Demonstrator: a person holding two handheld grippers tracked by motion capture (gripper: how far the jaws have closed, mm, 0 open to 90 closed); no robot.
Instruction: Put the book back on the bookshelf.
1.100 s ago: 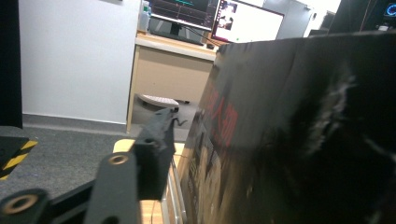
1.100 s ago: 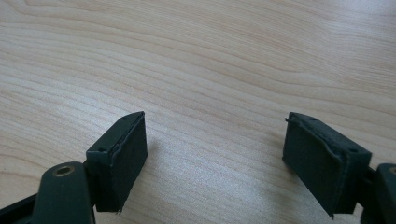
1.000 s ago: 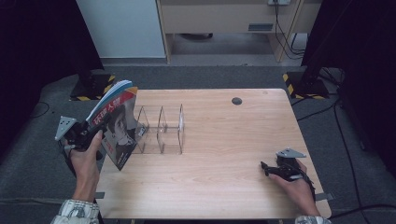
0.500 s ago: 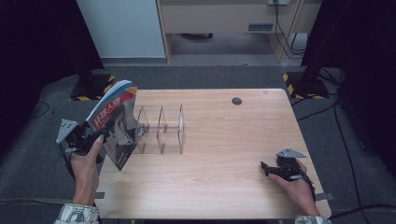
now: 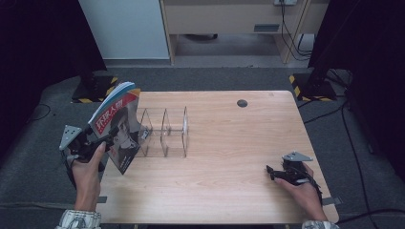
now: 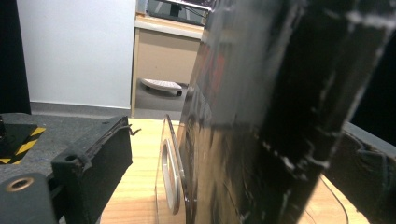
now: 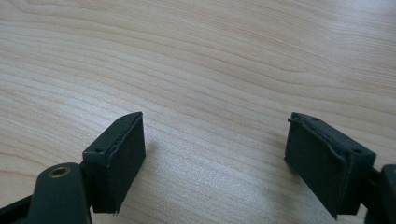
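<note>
Pale wood table [image 5: 229,157], bare over its right half. At the left edge, a glossy magazine [image 5: 117,125] stood on end in the leftmost slot of the clear acrylic rack [image 5: 165,133], long axis rising from the lower corner near the person up to the top edge, leaning left and away, cover facing right and forward toward the rack's dividers. Compared with a second ago, hardly shifted: same lean, same slot. Just left of it, the left gripper [image 5: 102,140], jaws just been opening, now spread with the magazine between them; in the left gripper view a clear gap beside the left pad [image 6: 95,172], the dark cover [image 6: 243,140] filling the space toward the other one, contact there impossible to tell. Far to the right near the front edge, the right gripper [image 5: 274,172], resting low over the wood as before, jaws apart and empty [image 7: 215,154].
</note>
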